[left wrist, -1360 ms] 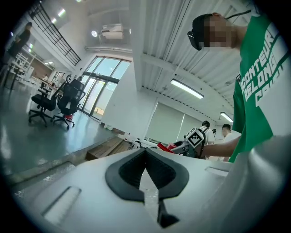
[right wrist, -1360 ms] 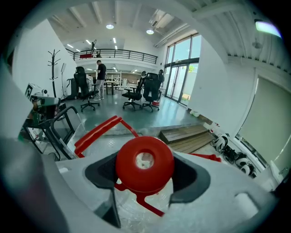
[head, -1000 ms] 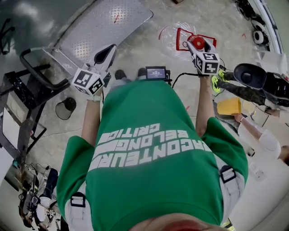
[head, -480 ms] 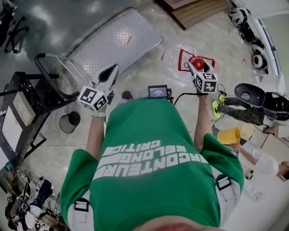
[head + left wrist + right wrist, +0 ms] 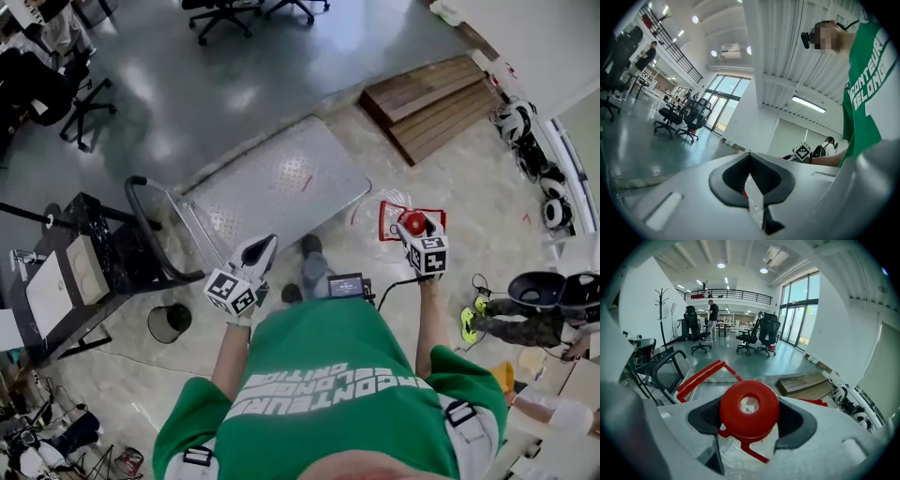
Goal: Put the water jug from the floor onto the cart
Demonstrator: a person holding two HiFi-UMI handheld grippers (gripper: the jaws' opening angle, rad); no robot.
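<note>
The water jug (image 5: 394,217) is clear plastic with a red cap (image 5: 749,408) and a red carrying handle (image 5: 704,373). My right gripper (image 5: 410,225) is shut on its capped neck, the dark pads (image 5: 799,420) pressing both sides. The jug hangs just right of the cart (image 5: 281,187), a flat metal platform with a black push handle (image 5: 150,225). My left gripper (image 5: 260,247) is shut on nothing, held near the cart's front edge. In the left gripper view its jaws (image 5: 751,187) point out into the room.
A black rack (image 5: 70,272) and a small round bin (image 5: 169,322) stand to the left. Wooden pallets (image 5: 436,98) lie beyond the jug. Office chairs (image 5: 225,14) stand at the far end. A seated person's legs (image 5: 511,323) are at the right.
The head view has risen and pulled back, showing more floor. Both grippers sit lower in the picture. The right gripper keeps its hold on the jug, close beside the cart.
</note>
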